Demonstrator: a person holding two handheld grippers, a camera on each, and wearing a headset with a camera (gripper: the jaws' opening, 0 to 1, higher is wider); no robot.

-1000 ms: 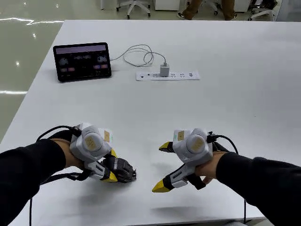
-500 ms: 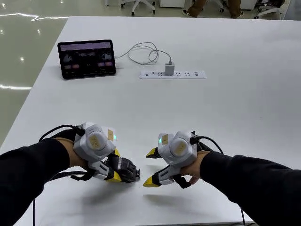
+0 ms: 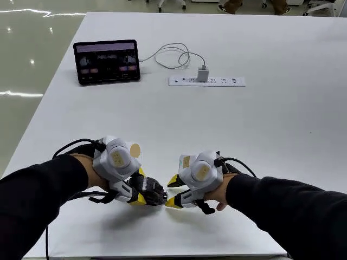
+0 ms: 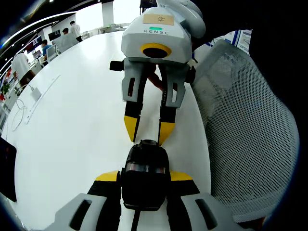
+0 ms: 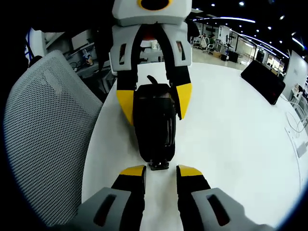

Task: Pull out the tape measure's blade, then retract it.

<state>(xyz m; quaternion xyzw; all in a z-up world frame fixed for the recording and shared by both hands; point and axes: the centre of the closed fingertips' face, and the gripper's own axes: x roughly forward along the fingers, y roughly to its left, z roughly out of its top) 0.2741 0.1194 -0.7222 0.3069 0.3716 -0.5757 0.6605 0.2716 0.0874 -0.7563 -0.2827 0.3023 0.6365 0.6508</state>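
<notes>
A black tape measure (image 3: 152, 190) lies low over the white table's (image 3: 244, 130) front edge, and my left gripper (image 3: 142, 189) is shut on its body. In the left gripper view the case (image 4: 144, 161) sits between my yellow-tipped jaws (image 4: 144, 176). My right gripper (image 3: 172, 190) faces it from the right, open. Its tips (image 4: 148, 129) stand either side of the case's front end. In the right gripper view the blade's small end hook (image 5: 159, 165) sits just between my open right gripper (image 5: 161, 174) tips, and the left gripper (image 5: 154, 101) clamps the case (image 5: 154, 120) behind it.
A tablet (image 3: 107, 61) stands at the far left of the table. A white power strip (image 3: 206, 81) with a charger and looped cable (image 3: 173, 56) lies behind the middle. A grey mesh chair (image 4: 245, 120) (image 5: 43, 134) sits close off the table's front edge.
My right gripper has moved left until its open tips reach the tape measure's front end. The left gripper has kept its hold and shifted slightly right.
</notes>
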